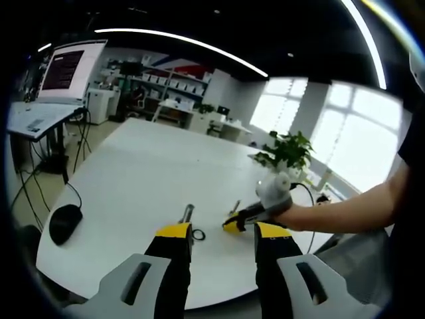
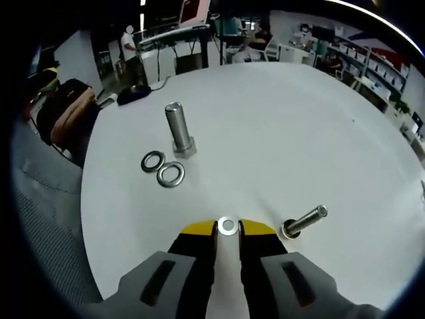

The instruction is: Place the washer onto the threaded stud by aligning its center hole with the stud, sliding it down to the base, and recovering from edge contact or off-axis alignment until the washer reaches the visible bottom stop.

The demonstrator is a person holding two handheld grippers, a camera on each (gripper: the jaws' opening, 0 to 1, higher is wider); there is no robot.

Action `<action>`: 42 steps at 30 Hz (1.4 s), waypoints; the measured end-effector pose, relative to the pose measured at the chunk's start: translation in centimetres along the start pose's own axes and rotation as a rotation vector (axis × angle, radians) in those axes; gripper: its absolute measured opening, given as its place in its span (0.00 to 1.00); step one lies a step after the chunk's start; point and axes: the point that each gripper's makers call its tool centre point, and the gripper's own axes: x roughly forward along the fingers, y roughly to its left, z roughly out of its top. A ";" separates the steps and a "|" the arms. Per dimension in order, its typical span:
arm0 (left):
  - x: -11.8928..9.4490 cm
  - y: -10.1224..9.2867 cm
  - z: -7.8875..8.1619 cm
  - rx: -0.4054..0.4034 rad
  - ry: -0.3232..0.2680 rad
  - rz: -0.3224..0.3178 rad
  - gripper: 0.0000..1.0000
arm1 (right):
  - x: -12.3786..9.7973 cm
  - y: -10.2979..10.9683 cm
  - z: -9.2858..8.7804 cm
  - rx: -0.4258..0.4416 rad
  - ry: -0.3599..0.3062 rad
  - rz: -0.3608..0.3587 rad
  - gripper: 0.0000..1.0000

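My right gripper (image 2: 228, 234) is shut on a small silver washer (image 2: 228, 226), held just above the white table (image 2: 285, 126). To its right a slim threaded stud (image 2: 305, 220) rises at a tilt, with a ring around its base. Farther off, a thick stud (image 2: 179, 129) stands on its hex head, and two loose washers (image 2: 163, 168) lie beside it. In the left gripper view my left gripper (image 1: 223, 232) is open and holds nothing. The right gripper (image 1: 234, 224) comes in from the right in a person's hand, close to the slim stud (image 1: 234, 207). The thick stud (image 1: 187, 213) and a washer (image 1: 198, 234) sit by my left jaw.
A black mouse (image 1: 64, 222) with its cable lies at the table's left edge. A desk with a screen (image 1: 63, 66) stands beyond, and a potted plant (image 1: 287, 151) at the far right. A chair with a bag (image 2: 66, 113) is beside the table.
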 end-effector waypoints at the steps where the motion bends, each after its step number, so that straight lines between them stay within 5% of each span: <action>1: 0.0 0.0 0.0 0.000 0.000 0.000 0.35 | 0.0 0.0 0.0 -0.001 -0.001 0.000 0.14; 4: 0.0 0.0 0.0 0.000 0.001 0.001 0.35 | 0.1 0.2 0.3 -0.103 -0.024 0.016 0.13; 13: 0.0 0.0 0.0 0.000 0.002 0.002 0.35 | -0.5 -0.2 0.1 -0.080 -0.008 0.015 0.13; 20: 0.0 0.1 0.0 0.000 0.001 0.004 0.35 | -1.7 -0.6 1.3 -0.162 -0.031 -0.007 0.13; 34: 0.0 0.0 0.1 0.000 -0.004 0.002 0.35 | -4.2 -1.6 2.9 -0.378 -0.058 -0.106 0.13; 38: 0.0 0.0 0.1 0.001 -0.003 0.001 0.35 | -5.1 -2.5 3.6 -0.550 -0.027 -0.195 0.13; 42: 0.0 0.0 0.1 0.002 -0.001 0.000 0.35 | -5.4 -2.9 4.2 -0.564 -0.035 -0.224 0.13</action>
